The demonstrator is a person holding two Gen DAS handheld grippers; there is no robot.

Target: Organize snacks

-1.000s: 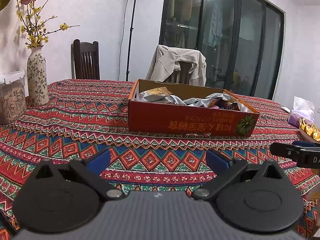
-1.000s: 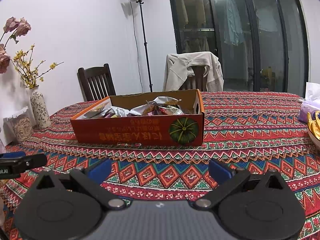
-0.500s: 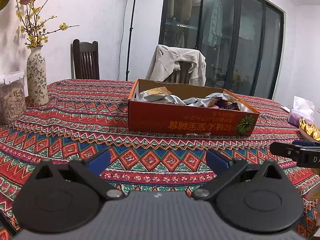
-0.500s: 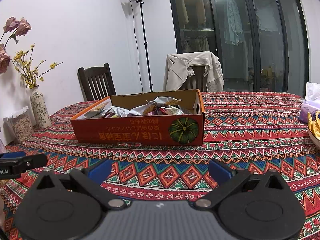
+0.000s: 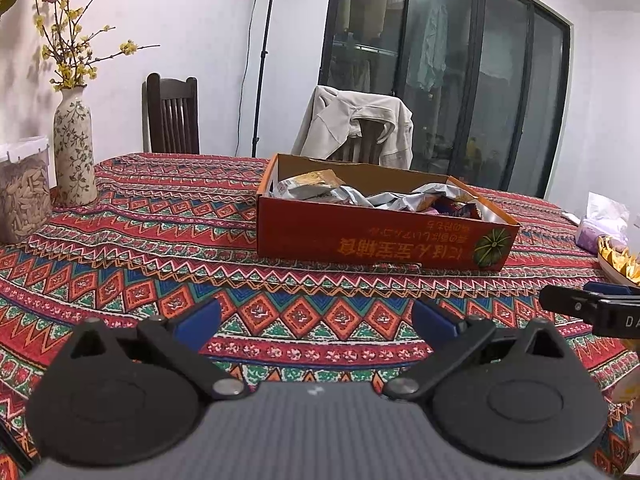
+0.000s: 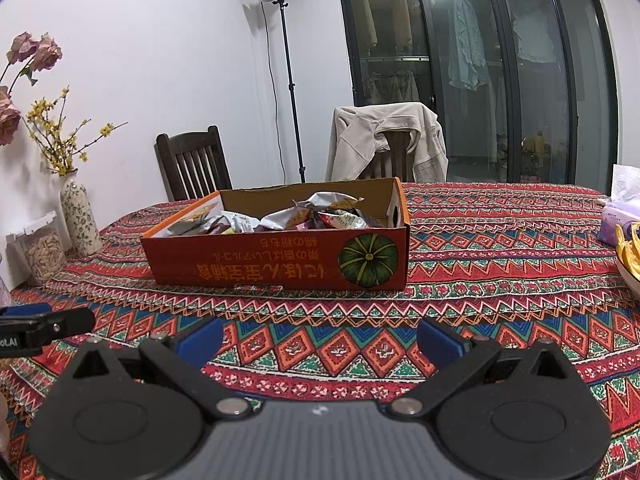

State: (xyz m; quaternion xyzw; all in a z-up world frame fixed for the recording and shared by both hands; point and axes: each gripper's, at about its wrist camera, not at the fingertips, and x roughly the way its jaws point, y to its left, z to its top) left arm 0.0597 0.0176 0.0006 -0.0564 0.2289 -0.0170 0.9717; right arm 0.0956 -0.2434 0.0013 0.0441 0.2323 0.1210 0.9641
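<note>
1. A table under a red, blue and green patterned tablecloth [image 5: 168, 248] is carrying everything.
2. An open red cardboard box [image 6: 280, 264] printed with a pumpkin is sitting near the middle, with snack packets [image 6: 288, 216] lying heaped inside it.
3. A floral ceramic vase [image 5: 74, 148] is standing at the left edge, just beside a clear container of pale snacks [image 5: 24, 192].
4. A purple tissue pack [image 6: 618, 220] and a bowl of yellow pieces [image 5: 620, 260] are resting at the right edge.

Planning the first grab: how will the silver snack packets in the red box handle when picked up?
The snack packets look crinkled and foil-like, so probably light, floppy and a bit slippery. They lie heaped in the red box, so lifting one may drag neighbours.
</note>
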